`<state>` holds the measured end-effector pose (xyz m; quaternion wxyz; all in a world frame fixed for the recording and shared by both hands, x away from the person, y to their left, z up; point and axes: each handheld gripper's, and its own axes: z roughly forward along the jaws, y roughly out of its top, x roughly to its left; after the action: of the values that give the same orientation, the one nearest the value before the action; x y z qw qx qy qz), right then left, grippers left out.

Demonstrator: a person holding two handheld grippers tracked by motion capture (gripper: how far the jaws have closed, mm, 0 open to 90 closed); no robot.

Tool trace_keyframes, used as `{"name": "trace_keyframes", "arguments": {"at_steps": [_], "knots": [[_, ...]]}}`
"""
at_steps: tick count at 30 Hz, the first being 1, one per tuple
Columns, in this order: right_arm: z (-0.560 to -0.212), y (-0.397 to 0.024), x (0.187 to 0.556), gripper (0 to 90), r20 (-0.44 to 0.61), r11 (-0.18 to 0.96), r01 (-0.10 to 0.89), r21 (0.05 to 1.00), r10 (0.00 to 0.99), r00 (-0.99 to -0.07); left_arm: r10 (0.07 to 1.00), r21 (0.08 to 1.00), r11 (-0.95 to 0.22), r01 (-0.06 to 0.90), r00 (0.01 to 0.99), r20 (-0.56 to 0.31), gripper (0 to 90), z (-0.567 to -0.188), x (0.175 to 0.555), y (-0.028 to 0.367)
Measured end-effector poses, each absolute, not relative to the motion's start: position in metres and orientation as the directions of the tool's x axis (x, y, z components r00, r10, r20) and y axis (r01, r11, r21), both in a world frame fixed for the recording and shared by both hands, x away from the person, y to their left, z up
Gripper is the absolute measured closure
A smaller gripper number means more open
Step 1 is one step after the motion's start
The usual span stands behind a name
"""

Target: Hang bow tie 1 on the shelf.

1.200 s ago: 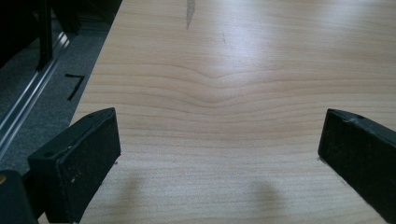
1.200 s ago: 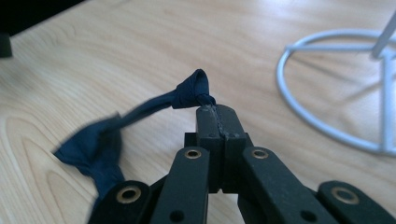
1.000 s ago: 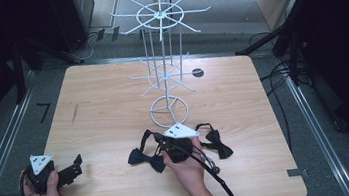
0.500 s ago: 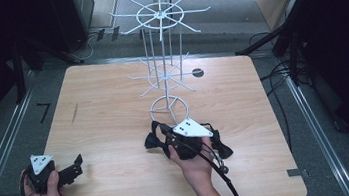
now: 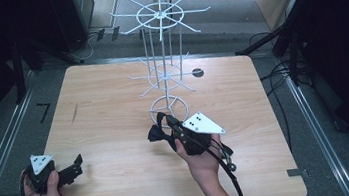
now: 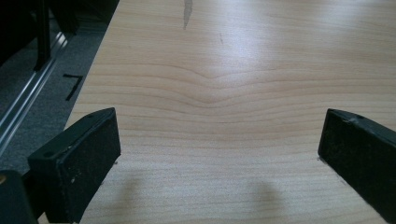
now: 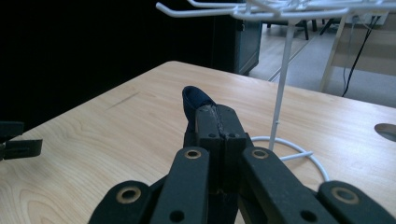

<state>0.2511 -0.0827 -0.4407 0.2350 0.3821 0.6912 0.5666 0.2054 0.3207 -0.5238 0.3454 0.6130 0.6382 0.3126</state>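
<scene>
A: status on both tools?

B: My right gripper (image 5: 162, 129), centre of the high view, is clenched on a black bow tie (image 5: 155, 132). In the right gripper view the jaws are pressed together with a fold of dark fabric (image 7: 195, 101) sticking out past the tips. The tie is lifted, just in front of the base ring of the white wire rack (image 5: 162, 59).

A: left?

B: My left gripper (image 5: 74, 166) sits at lower left of the high view, low over the wooden table (image 5: 107, 101), jaws spread wide. The left gripper view has bare wood grain between them, nothing held.

A: anything in a container?

B: No containers. The rack's hooks carry nothing I can see.

A: what's hard to read?

B: Most of the tie is hidden behind my jaws and hand (image 5: 201, 161). There's something dark on the table under my right wrist, can't tell what. A round dark spot (image 5: 198, 72) on the table right of the rack, can't tell if it's a hole or a disc. No legible writing.
</scene>
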Motion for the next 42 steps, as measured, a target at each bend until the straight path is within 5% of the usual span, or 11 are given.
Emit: {"name": "trace_keyframes", "arguments": {"at_steps": [42], "knots": [[-0.393,-0.097,0.245,90.0,0.095,0.006,0.167,0.986,0.802,-0.589,0.998,0.823,0.053,0.565,-0.011,-0.057,0.0,-0.524,0.205,0.321]]}}
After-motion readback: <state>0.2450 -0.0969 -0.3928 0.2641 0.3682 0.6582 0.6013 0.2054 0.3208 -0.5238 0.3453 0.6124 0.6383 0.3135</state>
